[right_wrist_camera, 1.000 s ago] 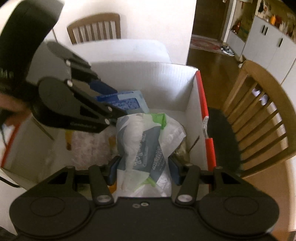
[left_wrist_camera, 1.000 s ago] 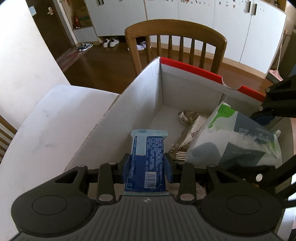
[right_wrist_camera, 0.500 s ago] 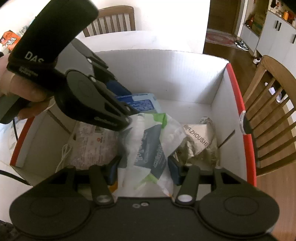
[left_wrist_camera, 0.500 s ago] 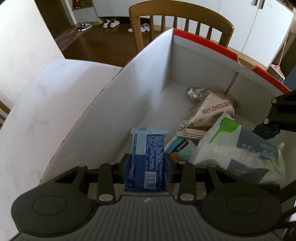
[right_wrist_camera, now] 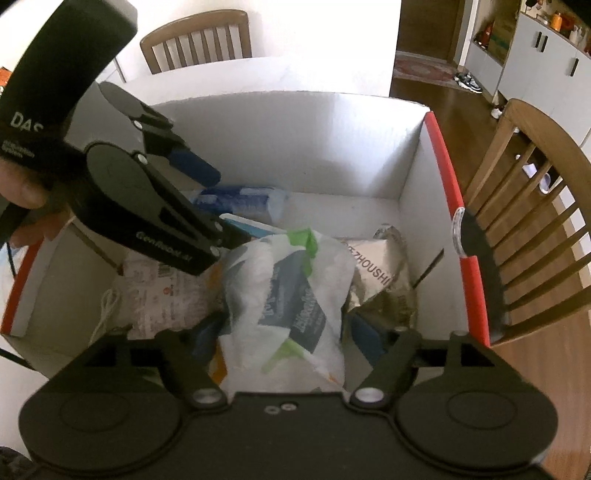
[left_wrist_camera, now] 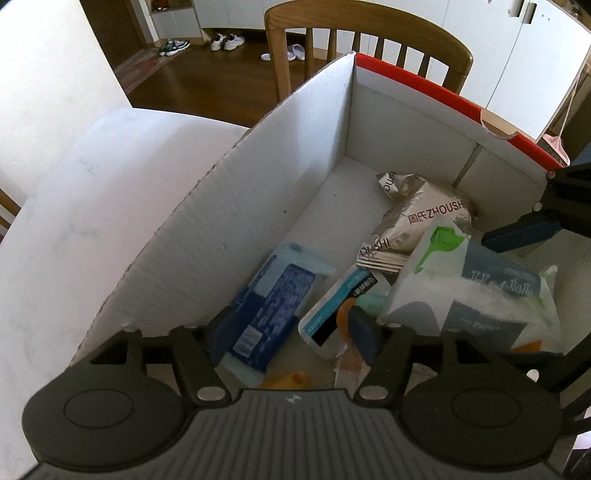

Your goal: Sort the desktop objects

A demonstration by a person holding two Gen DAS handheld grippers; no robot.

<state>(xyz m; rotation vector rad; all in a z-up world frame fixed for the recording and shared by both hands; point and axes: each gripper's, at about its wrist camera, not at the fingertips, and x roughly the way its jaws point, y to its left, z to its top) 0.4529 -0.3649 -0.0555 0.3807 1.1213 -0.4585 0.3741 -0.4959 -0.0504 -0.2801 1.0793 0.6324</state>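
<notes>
**Desk:** What are the two sets of tongs doing over the cardboard box [left_wrist_camera: 258,206]?

**Photographer:** Both have just been opening. The left tongs [left_wrist_camera: 291,328] are standing spread, with the blue snack packet [left_wrist_camera: 266,314] lying loose between the jaws and slanting against the box's left wall, its long axis running from near-left up to far-right. The right tongs [right_wrist_camera: 291,332] are spread too; the white tissue pack [right_wrist_camera: 291,291] is sitting between them, and the pads appear to be clear of it, though blur makes that hard to confirm.

**Desk:** So where are the goods?

**Photographer:** Inside the box, on the white worktop [left_wrist_camera: 74,206]. The tissue pack is resting just right of the blue packet, over a silver foil bag [left_wrist_camera: 421,218] and a teal-and-white sachet [left_wrist_camera: 340,299].

**Desk:** Anything in the way of pulling out?

**Photographer:** The box walls are flanking both hands, and the left tongs are hanging close over the tissue pack's far-left corner. A wooden chair [left_wrist_camera: 369,33] is standing beyond the far wall.
</notes>
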